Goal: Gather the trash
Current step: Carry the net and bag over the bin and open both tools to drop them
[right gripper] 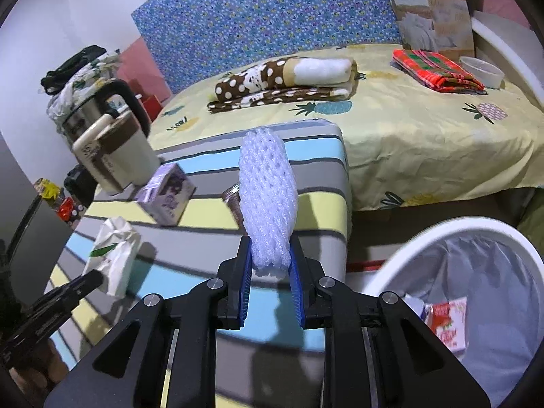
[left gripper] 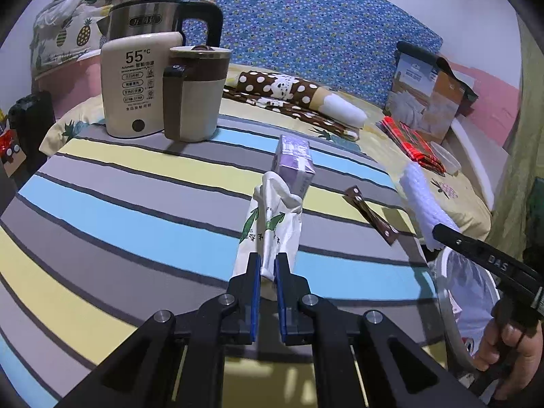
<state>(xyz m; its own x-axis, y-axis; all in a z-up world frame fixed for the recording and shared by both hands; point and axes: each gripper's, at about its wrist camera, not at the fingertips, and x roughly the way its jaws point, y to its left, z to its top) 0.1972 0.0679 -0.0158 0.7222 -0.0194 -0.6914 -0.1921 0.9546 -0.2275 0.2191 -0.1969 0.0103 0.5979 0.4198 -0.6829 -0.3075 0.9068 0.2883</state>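
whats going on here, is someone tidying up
A person is clearing trash off a striped table with two handheld grippers. The left gripper is shut on a white paper bag, and the right gripper is shut on a white foam net, held near the bin. A purple carton and a brown wrapper remain on the table.

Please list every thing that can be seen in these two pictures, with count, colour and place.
foam net: 1, white, held above table edge
paper wrapper: 1, white-green, on table
small carton: 1, purple, table middle
sachet: 1, brown, table right
kettle: 1, steel-black, table far-left
mug: 1, brown-cream, by kettle
trash bin: 1, white, beside table
left gripper: shut on wrapper
right gripper: shut on net
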